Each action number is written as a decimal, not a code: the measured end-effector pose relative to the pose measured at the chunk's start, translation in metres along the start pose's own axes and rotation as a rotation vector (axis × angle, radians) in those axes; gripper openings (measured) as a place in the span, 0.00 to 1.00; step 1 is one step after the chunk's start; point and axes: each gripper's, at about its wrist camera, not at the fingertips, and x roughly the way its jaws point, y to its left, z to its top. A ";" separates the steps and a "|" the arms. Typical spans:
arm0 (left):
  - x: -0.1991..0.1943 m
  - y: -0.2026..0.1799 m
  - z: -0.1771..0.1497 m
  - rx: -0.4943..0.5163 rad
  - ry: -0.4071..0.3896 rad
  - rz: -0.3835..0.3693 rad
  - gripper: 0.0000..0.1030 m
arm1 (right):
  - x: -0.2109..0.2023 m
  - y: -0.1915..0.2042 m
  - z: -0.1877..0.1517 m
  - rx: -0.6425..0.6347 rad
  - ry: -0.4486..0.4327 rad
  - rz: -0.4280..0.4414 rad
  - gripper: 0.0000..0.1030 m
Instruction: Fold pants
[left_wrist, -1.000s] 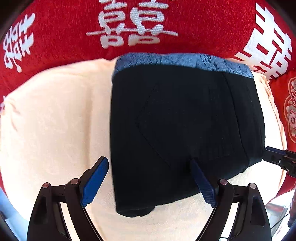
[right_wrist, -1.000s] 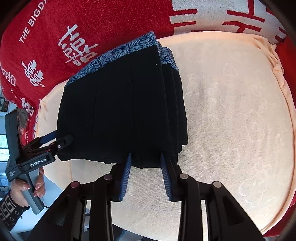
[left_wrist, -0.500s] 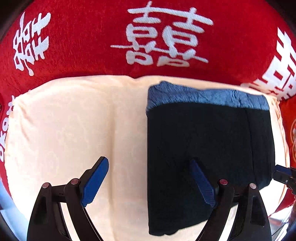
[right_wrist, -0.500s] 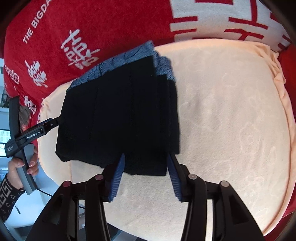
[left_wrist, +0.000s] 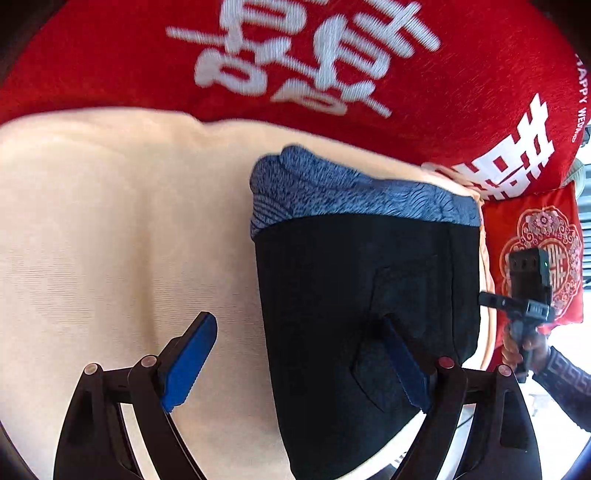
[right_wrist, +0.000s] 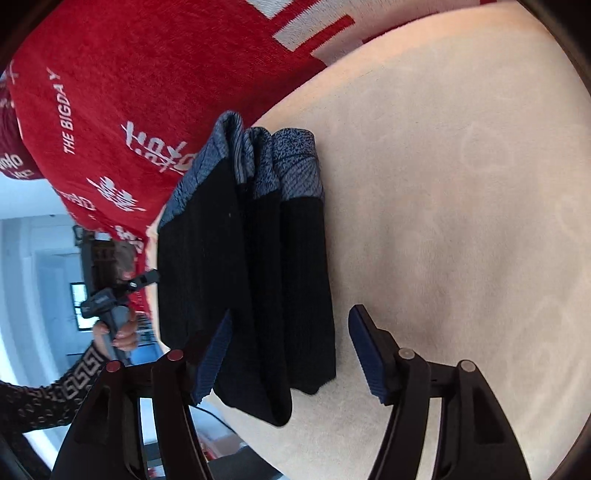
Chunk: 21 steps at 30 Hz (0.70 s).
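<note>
The left gripper (left_wrist: 295, 363) is spread wide and nothing is held in it; one blue pad is seen over bare cushion, the other over the dark cloth of the pants (left_wrist: 365, 295). The right gripper (right_wrist: 291, 350) is likewise released, its jaws straddling the near end of the folded stack without being closed on it; whether the pads touch the cloth cannot be told.

The pants are seen as a compact, several-layered bundle lying on the cream cushion (left_wrist: 110, 221), toward its edge, with the blue patterned waistband (left_wrist: 351, 192) at the far end, next to the red cover (left_wrist: 332, 55) with white characters. By the look of it the folding is largely done.

The fabric is judged soft, limp and light, with a knit-like rib that should give the pads good friction. No stiffness is to be expected: if lifted by one corner, the layers would likely sag and slide apart. A hold is best taken across all layers at once, at the thick folded edge or at the waistband, where the cloth is bulkiest. The plush cushion may yield under pressing, so pads could catch it together with the pants.
</note>
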 end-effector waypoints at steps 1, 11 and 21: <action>0.005 0.000 0.001 -0.001 0.011 -0.022 0.88 | 0.003 -0.002 0.004 0.005 0.007 0.030 0.67; 0.037 -0.012 0.005 -0.019 -0.002 -0.081 0.88 | 0.036 0.002 0.029 0.003 0.050 0.116 0.67; -0.006 -0.039 -0.016 0.001 -0.120 0.001 0.56 | 0.025 0.024 0.024 0.071 0.020 0.137 0.41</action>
